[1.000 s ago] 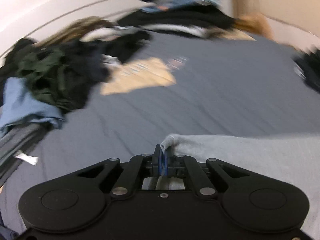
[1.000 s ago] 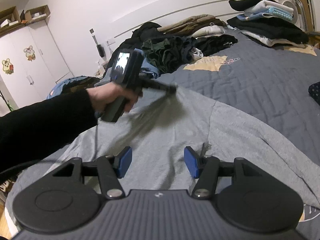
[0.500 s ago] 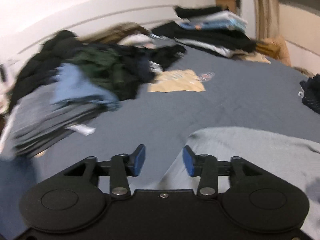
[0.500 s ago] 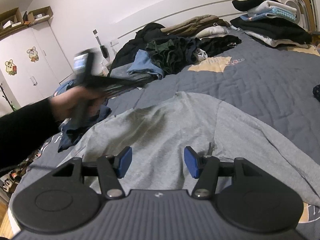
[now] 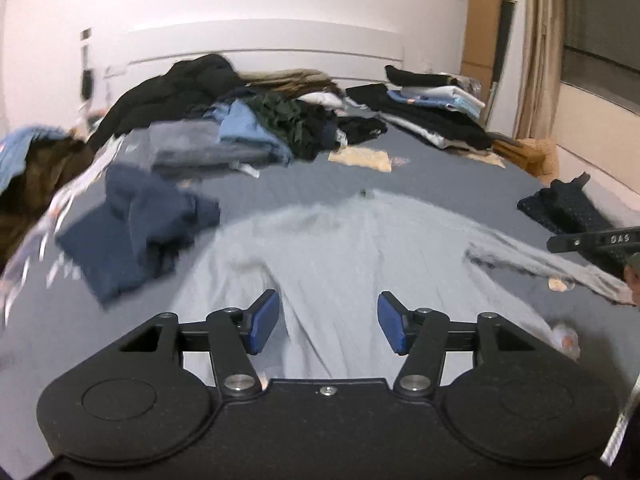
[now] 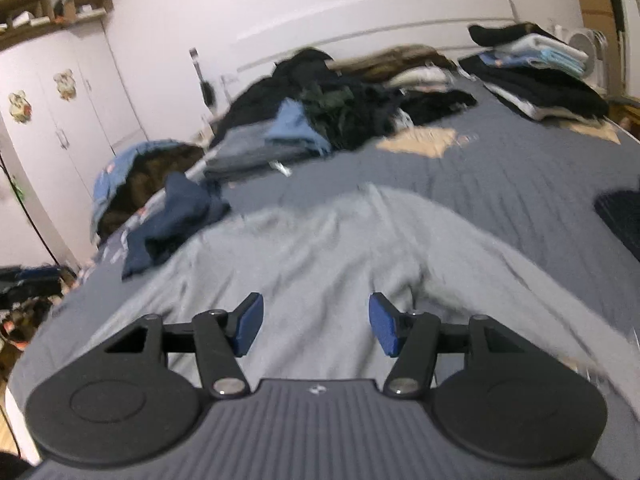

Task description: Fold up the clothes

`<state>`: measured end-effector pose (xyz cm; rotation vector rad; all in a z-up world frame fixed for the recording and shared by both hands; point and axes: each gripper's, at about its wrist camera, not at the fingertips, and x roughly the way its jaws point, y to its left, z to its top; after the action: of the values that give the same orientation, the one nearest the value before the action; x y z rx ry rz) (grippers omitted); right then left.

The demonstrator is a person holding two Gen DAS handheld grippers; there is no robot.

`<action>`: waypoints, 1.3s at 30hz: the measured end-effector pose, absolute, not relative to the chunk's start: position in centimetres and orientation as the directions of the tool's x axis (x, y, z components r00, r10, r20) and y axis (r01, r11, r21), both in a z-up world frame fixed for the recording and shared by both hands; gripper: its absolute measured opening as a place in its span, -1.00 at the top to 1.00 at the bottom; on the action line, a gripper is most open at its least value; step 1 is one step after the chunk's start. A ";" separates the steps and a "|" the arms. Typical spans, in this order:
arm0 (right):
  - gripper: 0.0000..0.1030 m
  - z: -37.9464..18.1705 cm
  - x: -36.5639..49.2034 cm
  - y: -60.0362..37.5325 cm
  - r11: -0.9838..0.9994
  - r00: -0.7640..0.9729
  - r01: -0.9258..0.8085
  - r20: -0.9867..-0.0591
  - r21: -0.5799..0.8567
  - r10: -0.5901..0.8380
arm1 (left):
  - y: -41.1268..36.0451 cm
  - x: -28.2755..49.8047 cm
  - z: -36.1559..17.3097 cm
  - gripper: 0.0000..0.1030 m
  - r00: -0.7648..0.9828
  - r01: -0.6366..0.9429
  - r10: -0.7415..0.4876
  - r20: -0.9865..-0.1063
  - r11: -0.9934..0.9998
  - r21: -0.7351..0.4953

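The grey sweatshirt was spread flat on the bed, body running straight away from both claws toward the headboard, so its long axis lined up with where they pointed. The left claw was opening with nothing between its blue pads, just hovering over the near hem. The right claw sat open and empty too. 1 sleeve trailed off right, nearer the right claw, so probably that one's job.
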<state>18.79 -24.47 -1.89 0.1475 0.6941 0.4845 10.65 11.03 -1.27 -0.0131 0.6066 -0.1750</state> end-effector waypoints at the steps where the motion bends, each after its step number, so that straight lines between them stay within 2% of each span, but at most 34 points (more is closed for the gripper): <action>1: -0.12 -2.3 17.8 -24.7 0.888 0.659 -0.364 -0.595 0.283 0.460 | 10.4 9.7 -2.3 -0.06 0.803 0.155 -0.164 -0.573 0.986 -0.065; 7: -0.12 -6.4 11.4 -26.6 0.928 0.641 -0.344 -0.685 0.147 0.346 | 8.4 5.2 -8.1 -0.06 0.815 0.128 -0.196 -0.545 0.979 -0.162; 9: -0.12 -8.1 10.4 -27.5 0.944 0.633 -0.305 -0.714 0.124 0.298 | 8.3 4.4 -9.6 -0.06 0.802 0.114 -0.191 -0.566 0.979 -0.168; 11: -0.12 -9.7 9.5 -28.5 0.953 0.628 -0.278 -0.728 0.120 0.275 | 8.1 3.3 -9.7 -0.06 0.811 0.126 -0.156 -0.564 0.988 -0.091; 13: -0.11 -10.9 8.5 -29.4 0.961 0.626 -0.245 -0.735 0.132 0.261 | 7.9 2.3 -9.7 -0.18 0.821 0.137 -0.122 -0.558 0.990 -0.015; 18: -0.09 -11.8 6.0 -29.6 0.950 0.632 -0.313 -0.742 0.020 0.224 | 9.0 1.1 -9.2 -0.19 0.830 0.093 -0.119 -0.546 0.993 -0.076; 21: -0.08 -11.9 5.2 -29.1 0.936 0.617 -0.352 -0.747 0.020 0.248 | 8.6 0.2 -8.8 -0.26 0.838 0.109 -0.135 -0.529 0.991 -0.080; 24: 0.12 -12.1 4.8 -28.8 0.927 0.600 -0.375 -0.757 0.021 0.260 | 8.0 0.0 -8.9 -0.28 0.835 0.124 -0.138 -0.533 0.990 -0.062; 26: 0.58 -12.6 5.1 -28.8 0.931 0.578 -0.365 -0.778 0.023 0.246 | 7.6 0.1 -9.0 -0.29 0.833 0.132 -0.137 -0.537 0.990 -0.048; 27: 0.70 -12.9 5.4 -28.9 0.936 0.566 -0.352 -0.792 0.021 0.231 | 7.5 0.1 -9.1 -0.29 0.831 0.135 -0.139 -0.539 0.990 -0.046; 28: 0.93 -13.1 5.6 -29.0 0.941 0.562 -0.337 -0.797 0.024 0.221 | 7.6 0.1 -9.1 -0.31 0.831 0.136 -0.140 -0.539 0.990 -0.048; 32: 0.97 -12.4 5.6 -30.3 0.955 0.583 -0.281 -0.773 0.099 0.252 | 7.5 0.1 -9.1 -0.35 0.831 0.130 -0.134 -0.539 0.990 -0.046; 39: 0.97 -10.2 4.8 -33.7 0.982 0.670 -0.129 -0.718 0.141 0.191 | 8.0 0.2 -8.9 -0.35 0.833 0.100 -0.118 -0.540 0.993 -0.061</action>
<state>4.75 -33.66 -10.19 0.0805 0.8175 0.1808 0.24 8.01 -8.86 -0.0310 0.5740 -0.1154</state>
